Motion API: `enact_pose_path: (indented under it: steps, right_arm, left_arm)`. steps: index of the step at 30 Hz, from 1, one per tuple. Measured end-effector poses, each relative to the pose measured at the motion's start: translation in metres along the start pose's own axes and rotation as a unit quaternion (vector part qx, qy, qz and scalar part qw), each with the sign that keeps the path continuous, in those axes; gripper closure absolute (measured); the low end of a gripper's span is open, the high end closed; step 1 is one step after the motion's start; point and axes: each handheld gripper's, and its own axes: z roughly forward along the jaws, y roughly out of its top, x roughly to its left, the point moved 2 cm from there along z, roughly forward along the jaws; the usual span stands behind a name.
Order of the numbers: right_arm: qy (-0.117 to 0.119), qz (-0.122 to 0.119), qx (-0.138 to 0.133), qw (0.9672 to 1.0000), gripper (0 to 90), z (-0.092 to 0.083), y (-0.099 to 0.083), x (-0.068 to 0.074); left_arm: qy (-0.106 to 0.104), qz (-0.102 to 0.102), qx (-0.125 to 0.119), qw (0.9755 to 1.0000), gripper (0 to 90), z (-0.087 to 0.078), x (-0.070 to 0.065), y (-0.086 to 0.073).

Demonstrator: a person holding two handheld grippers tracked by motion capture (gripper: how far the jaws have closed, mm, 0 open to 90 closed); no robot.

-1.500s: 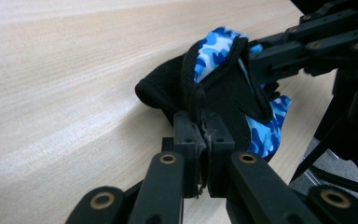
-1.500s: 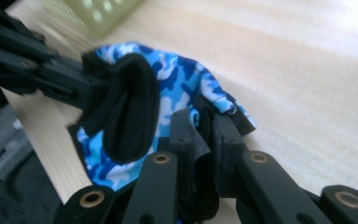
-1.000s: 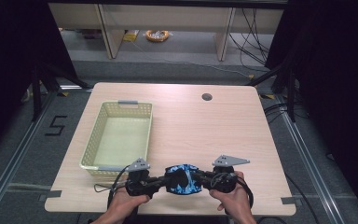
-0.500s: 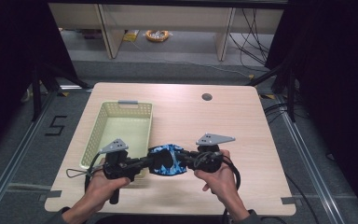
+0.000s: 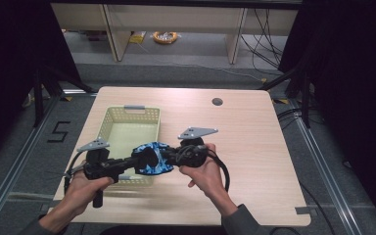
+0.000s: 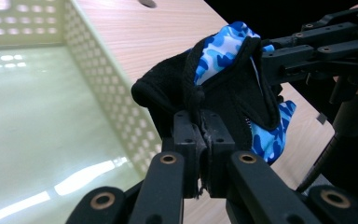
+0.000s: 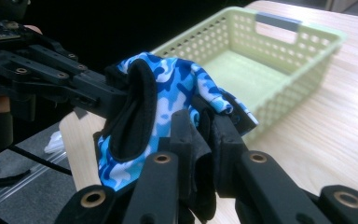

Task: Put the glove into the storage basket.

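Observation:
A blue camouflage glove with black trim point(image 5: 150, 157) hangs between my two grippers, above the near right corner of the pale green basket point(image 5: 108, 128). My left gripper point(image 5: 136, 160) is shut on the glove's black edge point(image 6: 200, 100); its own jaws are pressed together on the fabric point(image 6: 204, 135). From the right, my right gripper point(image 5: 169, 157) is shut on the other side of the glove point(image 7: 168, 93), the cloth bunched between its jaws point(image 7: 204, 122). In the left gripper view the basket's inside point(image 6: 37, 102) lies just to the left of the glove.
The basket point(image 7: 279, 51) has perforated walls and a grey handle point(image 5: 134, 107) on its far rim. The wooden table point(image 5: 254, 142) has a dark round hole point(image 5: 217, 102) near the far edge. Cables trail from both grippers at the table's near edge.
Both grippers, with the glove held between them, have risen from the table's front edge and moved left and away, to the basket's near right corner.

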Motion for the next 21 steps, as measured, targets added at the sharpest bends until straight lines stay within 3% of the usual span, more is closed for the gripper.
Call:
enact_pose_path:
  steps: [1,2,5,6,7,8,12,15,21]
  right_arm:
    - [-0.002,-0.015,-0.003,0.9999,81.5,0.005,0.003,0.0]
    - [0.002,-0.006,-0.001,1.0,81.5,0.009,0.006,0.003]
    - [0.004,-0.016,0.002,0.9999,81.6,0.021,0.011,0.006]
    - [0.011,-0.005,0.004,0.9999,81.6,0.024,0.012,0.009]
    - [0.009,-0.022,0.0,0.9997,81.5,0.027,0.014,0.008]
    - [0.007,-0.011,0.007,0.9999,81.5,0.029,0.015,0.01]
    - [0.009,-0.016,0.013,0.9997,81.5,0.043,0.016,0.01]
    - [0.012,-0.008,0.018,0.9997,81.5,0.05,0.017,0.01]
    - [0.01,-0.007,0.023,0.9997,81.5,0.065,0.02,0.011]
  left_arm:
    - [0.006,-0.001,-0.001,1.0,85.9,-0.003,0.003,0.0]
    - [0.011,-0.001,-0.001,0.9999,85.9,-0.005,0.007,0.0]
    - [0.021,-0.011,-0.005,0.9997,85.8,-0.01,0.016,0.0]
    - [0.021,-0.015,-0.006,0.9996,85.7,-0.011,0.02,0.001]
    - [0.024,-0.016,-0.004,0.9996,85.6,-0.012,0.024,0.001]
    - [0.024,-0.016,-0.004,0.9996,85.7,-0.012,0.024,0.001]
    - [0.034,-0.025,0.003,0.9991,85.7,-0.012,0.036,-0.003]
    - [0.036,-0.039,0.007,0.9985,85.7,-0.013,0.044,-0.005]
    - [0.045,-0.047,0.011,0.9978,85.6,-0.015,0.056,-0.005]
